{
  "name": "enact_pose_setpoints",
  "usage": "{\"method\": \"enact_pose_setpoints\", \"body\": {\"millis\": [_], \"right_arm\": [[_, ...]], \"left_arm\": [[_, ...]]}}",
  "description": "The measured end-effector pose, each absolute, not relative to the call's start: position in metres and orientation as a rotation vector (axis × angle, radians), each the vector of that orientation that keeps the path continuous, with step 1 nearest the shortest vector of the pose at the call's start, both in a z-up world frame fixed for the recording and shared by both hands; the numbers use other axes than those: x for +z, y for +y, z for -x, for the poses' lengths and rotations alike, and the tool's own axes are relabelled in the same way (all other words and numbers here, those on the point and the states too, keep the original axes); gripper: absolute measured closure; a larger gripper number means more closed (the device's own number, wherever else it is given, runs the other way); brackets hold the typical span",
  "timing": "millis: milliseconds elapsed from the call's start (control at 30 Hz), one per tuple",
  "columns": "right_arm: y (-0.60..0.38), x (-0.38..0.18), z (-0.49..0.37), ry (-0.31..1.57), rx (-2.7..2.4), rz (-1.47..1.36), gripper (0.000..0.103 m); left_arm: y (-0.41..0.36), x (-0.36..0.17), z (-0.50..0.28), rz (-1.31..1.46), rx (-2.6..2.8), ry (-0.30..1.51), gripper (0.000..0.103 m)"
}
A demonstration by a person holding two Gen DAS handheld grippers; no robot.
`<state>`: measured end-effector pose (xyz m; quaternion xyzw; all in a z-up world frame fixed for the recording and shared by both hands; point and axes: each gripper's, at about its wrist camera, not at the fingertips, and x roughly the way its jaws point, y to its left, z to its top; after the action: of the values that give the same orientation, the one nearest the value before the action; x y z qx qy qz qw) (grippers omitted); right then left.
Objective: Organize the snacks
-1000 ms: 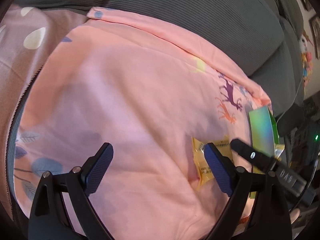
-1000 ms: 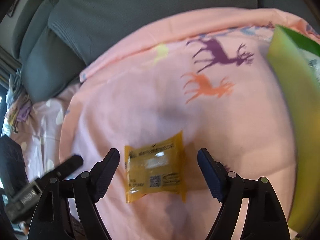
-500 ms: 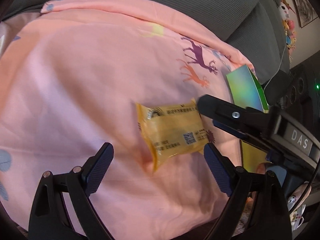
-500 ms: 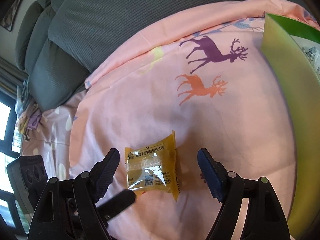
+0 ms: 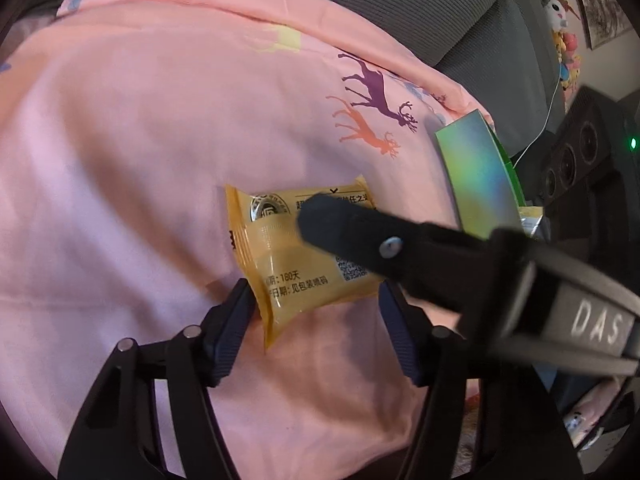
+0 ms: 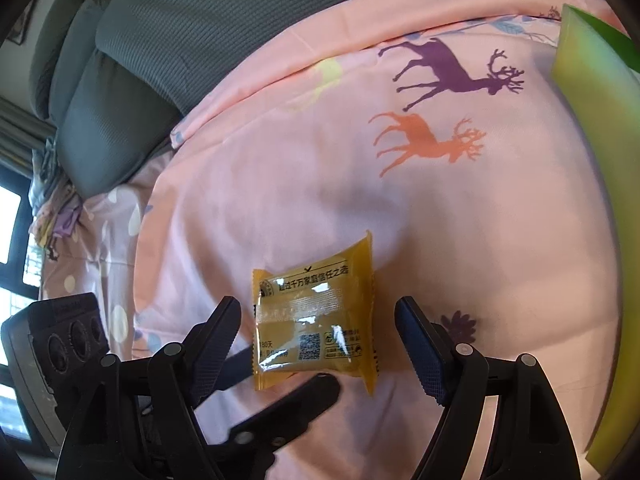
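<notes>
Left hand-held gripper closing around the yellow snack packet; right hand-held gripper gapes wide, holding nothing

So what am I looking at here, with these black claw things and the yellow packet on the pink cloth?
They are two hand-held grippers, one in each of a person's hands, each with a camera looking along its two fingers. One picture is from the left gripper, one from the right gripper. A small yellow plastic snack packet lies on a pink bedsheet printed with deer over a grey ribbed sofa. The left gripper's jaws are closing with the packet between them; whether they pinch it yet is unclear. The right gripper is open around the packet. A shiny green bag stands nearby.
</notes>
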<state>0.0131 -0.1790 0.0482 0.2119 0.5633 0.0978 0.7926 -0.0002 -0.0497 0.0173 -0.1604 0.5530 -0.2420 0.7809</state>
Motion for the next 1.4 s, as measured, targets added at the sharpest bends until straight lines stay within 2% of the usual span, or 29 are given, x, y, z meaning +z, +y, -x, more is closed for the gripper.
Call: {"method": "enact_pose_setpoints", "body": {"millis": [100,533,900,1400], "right_arm": [[-0.172,0.042,-0.014,1.234,0.232,-0.447,0.022],[-0.158,0.045,-0.009,1.186,0.207,-0.320,0.022],[-0.152,0.069,-0.001,1.027,0.261,-0.275,0.022],[-0.143,0.086,0.008,0.920,0.294,-0.261,0.022]], "left_arm": [[-0.054,0.017,0.001,0.326,-0.532,1.190,0.055],[-0.056,0.021,0.003,0.291,-0.513,1.143,0.066],[-0.046,0.043,0.012,0.235,-0.485,1.021,0.066],[-0.045,0.056,0.019,0.199,-0.461,0.930,0.066]]}}
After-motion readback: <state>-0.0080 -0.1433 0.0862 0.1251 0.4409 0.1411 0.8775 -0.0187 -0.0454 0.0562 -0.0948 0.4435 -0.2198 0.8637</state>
